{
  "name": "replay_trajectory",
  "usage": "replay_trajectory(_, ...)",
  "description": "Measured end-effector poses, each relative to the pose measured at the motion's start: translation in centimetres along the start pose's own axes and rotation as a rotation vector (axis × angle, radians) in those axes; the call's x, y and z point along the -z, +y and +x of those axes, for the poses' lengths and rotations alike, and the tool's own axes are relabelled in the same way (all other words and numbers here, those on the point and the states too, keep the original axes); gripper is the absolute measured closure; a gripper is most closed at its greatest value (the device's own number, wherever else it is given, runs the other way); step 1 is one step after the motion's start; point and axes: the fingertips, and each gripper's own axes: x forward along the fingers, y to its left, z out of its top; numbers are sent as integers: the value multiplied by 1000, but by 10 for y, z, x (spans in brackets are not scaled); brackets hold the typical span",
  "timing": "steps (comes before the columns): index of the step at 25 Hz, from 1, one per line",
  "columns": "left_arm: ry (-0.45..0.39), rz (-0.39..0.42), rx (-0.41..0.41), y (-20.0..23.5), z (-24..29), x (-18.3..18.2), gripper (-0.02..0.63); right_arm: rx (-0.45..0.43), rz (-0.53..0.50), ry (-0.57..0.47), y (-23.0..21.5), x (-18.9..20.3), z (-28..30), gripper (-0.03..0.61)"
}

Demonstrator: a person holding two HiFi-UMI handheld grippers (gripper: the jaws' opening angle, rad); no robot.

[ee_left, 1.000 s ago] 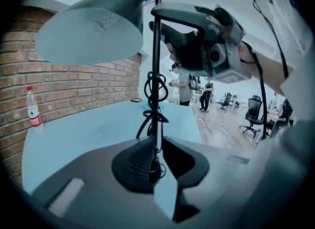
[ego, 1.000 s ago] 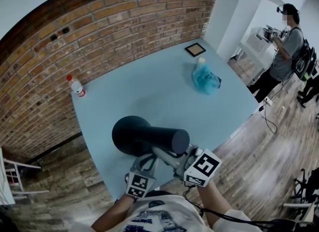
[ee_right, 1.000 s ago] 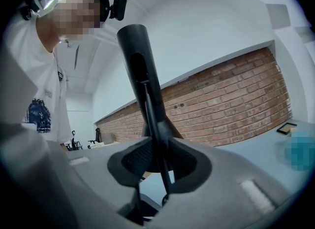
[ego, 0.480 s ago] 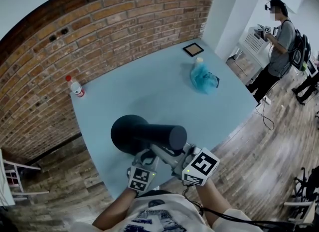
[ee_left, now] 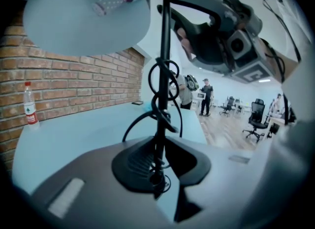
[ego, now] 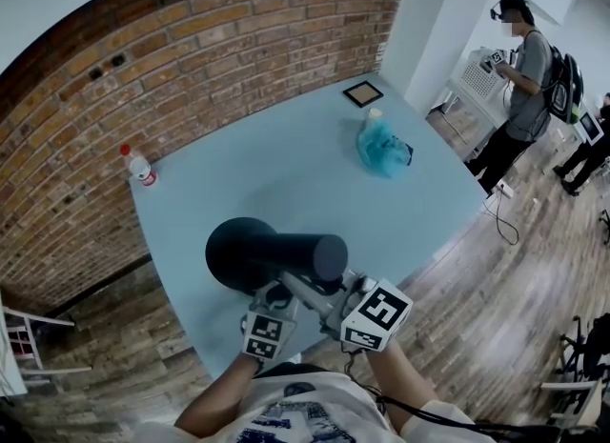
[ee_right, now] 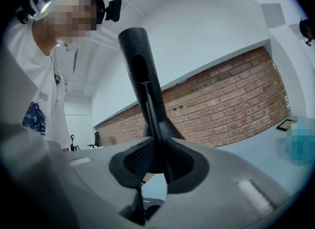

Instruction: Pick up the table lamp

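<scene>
Both grippers are on the lamp [ego: 276, 255] now, and it's held out over the near edge of the surface [ego: 286, 174], dark shade to the front in the head view.

Left gripper [ee_left: 158, 173]: fingers [ee_left: 74, 183] closed on the thin stem [ee_left: 162, 80], right in the notch between the pads. A black cord [ee_left: 165, 102] is looped round the stem just beyond them. Above, a pale disc [ee_left: 83, 18] of the lamp fills the top left of this gripper's view.

Right gripper [ee_right: 156, 166]: its fingers [ee_right: 236, 183] have just been closing, the stem is between them, and the pads press on it from both sides. The dark shade [ee_right: 140, 65] stands beyond the fingertips. In the left gripper view this gripper sits further along the same stem, so the two grips are close together but apart.

Elsewhere on the surface: a bottle [ego: 139, 167] at the far left corner by the brick wall [ego: 191, 41], a blue bag [ego: 381, 149] towards the right edge, and a small frame [ego: 363, 94] at the far corner. A person [ego: 519, 79] stands off to the right.
</scene>
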Motion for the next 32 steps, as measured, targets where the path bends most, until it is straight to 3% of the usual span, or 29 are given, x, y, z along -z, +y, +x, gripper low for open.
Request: replay_trajectory(32, -9, 17, -4, -4, -14, 3, 561, 16, -76, 3, 16, -1, 0, 534)
